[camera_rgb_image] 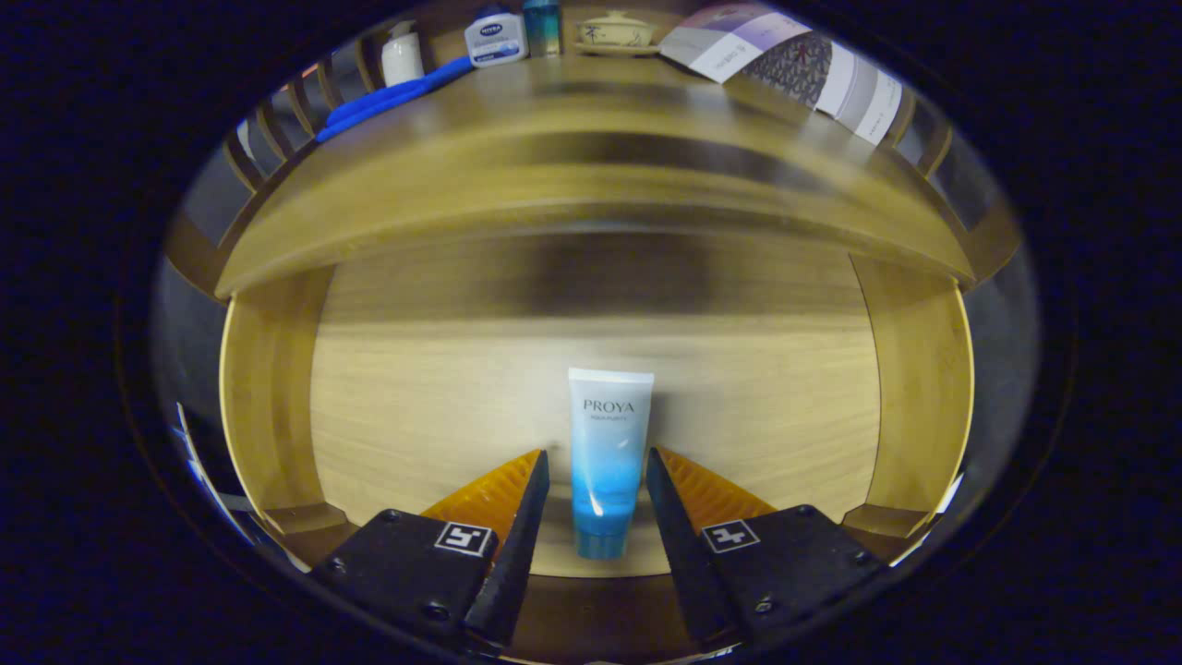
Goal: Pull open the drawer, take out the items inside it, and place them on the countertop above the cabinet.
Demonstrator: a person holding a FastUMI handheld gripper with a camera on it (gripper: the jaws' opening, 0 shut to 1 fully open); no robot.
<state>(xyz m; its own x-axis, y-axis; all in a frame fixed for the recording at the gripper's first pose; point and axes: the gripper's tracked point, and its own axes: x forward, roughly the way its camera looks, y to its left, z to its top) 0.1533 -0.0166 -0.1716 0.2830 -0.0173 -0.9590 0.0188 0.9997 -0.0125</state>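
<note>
The drawer (270,406) is pulled open, and I look down onto its pale wooden floor. A white-to-blue cosmetic tube (605,453) lies on that floor with its blue cap toward me. My gripper (598,454) is open and straddles the tube's lower half, one finger on each side. A narrow gap shows on the left, while the right fingertip (657,466) sits right at the tube's edge. The cabinet's wooden countertop (591,120) runs above and beyond the drawer.
At the countertop's back stand a white bottle (403,57), a white-and-blue jar (496,39), a teal bottle (542,26) and a lidded ceramic bowl (615,31). A blue elongated item (392,97) lies at its left and a printed booklet (785,65) at its right.
</note>
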